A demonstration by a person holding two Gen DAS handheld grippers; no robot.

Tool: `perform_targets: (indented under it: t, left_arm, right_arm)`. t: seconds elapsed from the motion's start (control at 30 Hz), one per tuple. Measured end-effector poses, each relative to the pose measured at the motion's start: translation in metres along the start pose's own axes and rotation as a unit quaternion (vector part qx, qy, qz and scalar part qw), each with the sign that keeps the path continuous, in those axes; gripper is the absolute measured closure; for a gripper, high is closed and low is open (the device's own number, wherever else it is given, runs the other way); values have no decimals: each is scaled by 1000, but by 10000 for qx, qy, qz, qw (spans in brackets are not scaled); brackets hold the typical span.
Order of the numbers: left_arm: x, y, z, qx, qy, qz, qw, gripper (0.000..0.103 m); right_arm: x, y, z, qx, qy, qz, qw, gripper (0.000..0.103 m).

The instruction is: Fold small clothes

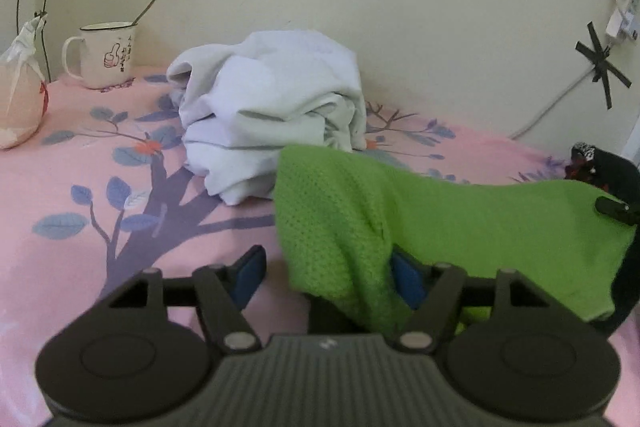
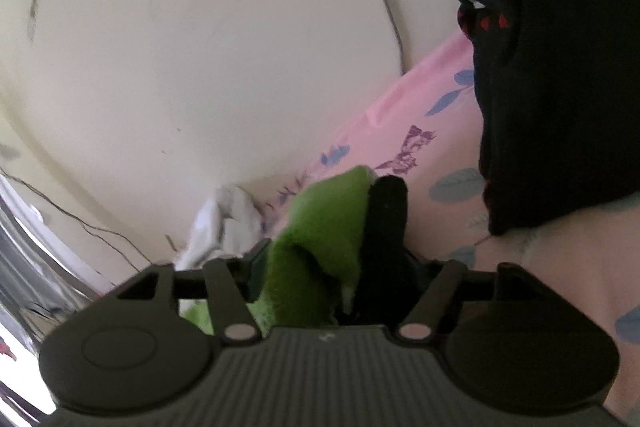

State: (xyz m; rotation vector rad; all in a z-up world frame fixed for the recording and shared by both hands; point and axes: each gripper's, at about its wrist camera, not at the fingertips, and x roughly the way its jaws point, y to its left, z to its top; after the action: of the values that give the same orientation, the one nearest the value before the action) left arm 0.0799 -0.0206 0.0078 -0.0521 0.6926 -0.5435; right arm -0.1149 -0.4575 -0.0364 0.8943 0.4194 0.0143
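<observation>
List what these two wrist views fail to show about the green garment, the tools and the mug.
- Green knitted garment: its shape; left wrist view, bunched and cut off by the tool's body.
- Right tool: pads and grip; right wrist view, buried under green and black fabric.
- White enamel mug: contents; left wrist view, rim seen side-on.
- Left tool: whether its right pad presses the cloth; draped fabric covers it.

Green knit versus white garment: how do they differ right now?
The green knit is an open-weave fabric, lifted and draped across the left gripper; the white garment is smooth cloth, crumpled in a heap on the pink sheet by the wall, untouched. Both are unfolded.
</observation>
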Motion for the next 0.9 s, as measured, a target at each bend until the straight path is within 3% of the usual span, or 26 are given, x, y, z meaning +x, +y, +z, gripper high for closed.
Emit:
perform_targets:
  t: [0.2, 0.37, 0.47, 0.6, 0.7, 0.77, 0.9]
  left_arm:
    - [-35, 13, 0, -437, -315, -125, 9985, 38]
    - [-70, -8, 26, -79, -787, -247, 9966, 36]
    - [-58, -33, 36, 154, -606, -493, 9968, 39]
    - [-15, -69, 32, 557, -35, -787, 9953, 63]
    - [23, -88, 24, 600, 630, -708, 9937, 62]
    - [26, -96, 17, 782, 436, -494, 9948, 58]
    - [27, -113, 6, 1223, 305, -298, 9916, 39]
  right_arm:
    - [-10, 14, -6, -338, 14, -307, 9990, 32]
    - [-26, 15, -12, -346, -25, -418, 9985, 32]
    - [-30, 14, -13, -311, -9, -412, 9987, 32]
    - [-29, 16, -15, -414, 45, -397, 9983, 31]
    - [-29, 14, -13, -351, 48, -289, 9990, 27]
    - [-29, 14, -13, -359, 55, -220, 9991, 25]
    - [-27, 19, -13, -521, 74, -246, 9983, 21]
